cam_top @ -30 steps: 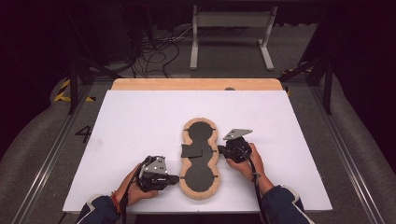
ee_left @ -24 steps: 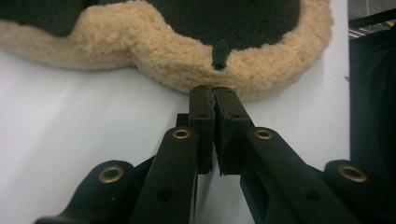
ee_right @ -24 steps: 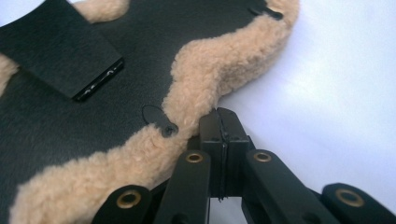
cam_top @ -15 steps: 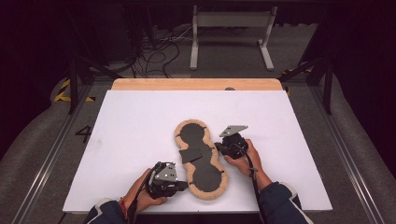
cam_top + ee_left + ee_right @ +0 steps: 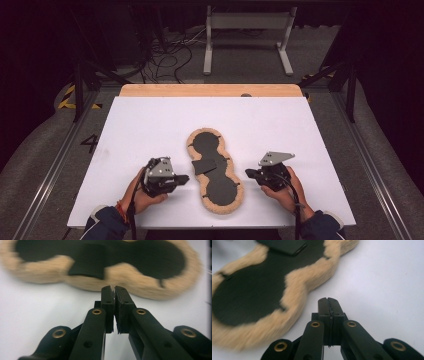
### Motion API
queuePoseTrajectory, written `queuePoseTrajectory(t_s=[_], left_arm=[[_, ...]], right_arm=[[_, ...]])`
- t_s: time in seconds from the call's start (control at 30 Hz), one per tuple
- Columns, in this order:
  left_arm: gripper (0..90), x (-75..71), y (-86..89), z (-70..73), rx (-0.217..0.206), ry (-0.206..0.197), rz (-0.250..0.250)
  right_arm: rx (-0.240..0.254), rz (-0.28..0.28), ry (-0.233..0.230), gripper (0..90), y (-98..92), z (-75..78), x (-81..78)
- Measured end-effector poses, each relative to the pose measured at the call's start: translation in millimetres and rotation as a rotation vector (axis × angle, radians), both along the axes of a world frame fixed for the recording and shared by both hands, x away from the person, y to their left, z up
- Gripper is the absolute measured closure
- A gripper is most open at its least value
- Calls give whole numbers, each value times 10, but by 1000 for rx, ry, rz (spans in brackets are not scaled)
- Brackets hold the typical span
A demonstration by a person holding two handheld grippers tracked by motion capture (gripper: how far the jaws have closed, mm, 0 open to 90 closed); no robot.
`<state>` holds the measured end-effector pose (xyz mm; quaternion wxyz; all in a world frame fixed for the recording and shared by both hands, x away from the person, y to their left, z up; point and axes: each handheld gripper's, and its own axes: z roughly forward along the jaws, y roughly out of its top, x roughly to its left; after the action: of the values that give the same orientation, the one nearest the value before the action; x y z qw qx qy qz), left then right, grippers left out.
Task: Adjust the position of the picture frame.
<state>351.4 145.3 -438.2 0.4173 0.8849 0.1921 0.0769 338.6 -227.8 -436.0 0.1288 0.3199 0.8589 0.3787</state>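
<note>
Hovering with both tools closed and empty, left tool [image 5: 184, 178] and right tool [image 5: 248, 173] flanking the fleece-trimmed black pad [image 5: 215, 170] on the white tabletop [image 5: 145, 125], needing opening before gripping its fuzzy edges

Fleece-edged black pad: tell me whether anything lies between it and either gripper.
Nothing visible does. The fleece-edged black pad lies flat on the white table, with bare surface between it and the left gripper on one side and the right gripper on the other. Both grippers are shut and empty, neither touching it.
</note>
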Motion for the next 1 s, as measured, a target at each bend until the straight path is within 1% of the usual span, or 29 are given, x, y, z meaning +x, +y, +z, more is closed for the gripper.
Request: queuePoseTrajectory(t_s=[0.03,0.07,0.1,0.13,0.17,0.2,0.23,0.3,0.33,0.37,0.4,0.43,0.47,0.5,0.53,0.57,0.6,0.67,0.7,0.73,0.77,0.8,0.83,0.87,0.9,0.97,1.0], left_arm=[[868,66,47,14,-9,0,31],[874,154,102,31,-10,-8,65],[881,225,143,42,-19,-8,93],[883,318,190,55,-37,-5,124],[883,390,217,64,-46,6,142],[882,469,232,80,-44,-2,164],[879,508,228,87,-53,-3,175],[874,627,197,120,-43,-17,181],[869,686,166,136,-48,-21,189],[869,745,150,151,-53,-21,188],[870,745,150,151,-53,-21,188],[870,795,126,165,-49,-30,192],[874,858,94,175,-45,-24,204],[877,910,73,179,-57,-11,216],[877,949,57,183,-56,-18,216],[878,1043,-4,179,-40,-11,224],[878,1043,-4,179,-40,-11,224],[878,1146,-69,161,-28,-13,237],[875,1184,-85,157,-23,-2,239],[873,1246,-109,148,-29,0,255],[874,1291,-123,143,-25,-4,267],[870,1379,-142,123,-28,22,285],[868,1379,-142,123,-28,22,285],[868,1421,-159,109,-29,30,296],[864,1475,-191,93,-10,28,303],[851,1552,-249,69,-10,43,315],[842,1582,-293,57,-5,39,320]], right_arm=[[0,0,0,900,0,0,0],[13,4,3,900,-31,1,-65],[27,7,11,900,-60,-2,-139],[30,13,14,900,-75,-8,-193],[34,22,20,900,-84,-19,-254],[34,27,20,900,-83,-28,-299],[28,34,19,900,-75,-38,-350],[29,52,20,900,-57,-48,-421],[35,64,24,900,-44,-53,-454],[29,75,24,900,-22,-59,-496],[29,75,24,900,-22,-59,-496],[22,87,23,900,-1,-65,-531],[15,99,19,900,21,-70,-563],[11,121,19,900,67,-77,-626],[11,121,19,900,67,-77,-626],[4,146,22,900,109,-89,-676],[4,146,22,900,109,-89,-676],[2,166,24,900,148,-104,-720],[1,178,28,900,170,-114,-736],[-3,185,29,900,190,-120,-747],[-8,205,30,900,248,-138,-768],[-9,211,31,900,265,-144,-773],[-8,214,33,900,289,-152,-777],[-8,214,33,900,289,-152,-777],[-9,220,35,900,314,-161,-778],[-21,230,36,900,372,-182,-790],[-23,234,38,900,398,-193,-798]])
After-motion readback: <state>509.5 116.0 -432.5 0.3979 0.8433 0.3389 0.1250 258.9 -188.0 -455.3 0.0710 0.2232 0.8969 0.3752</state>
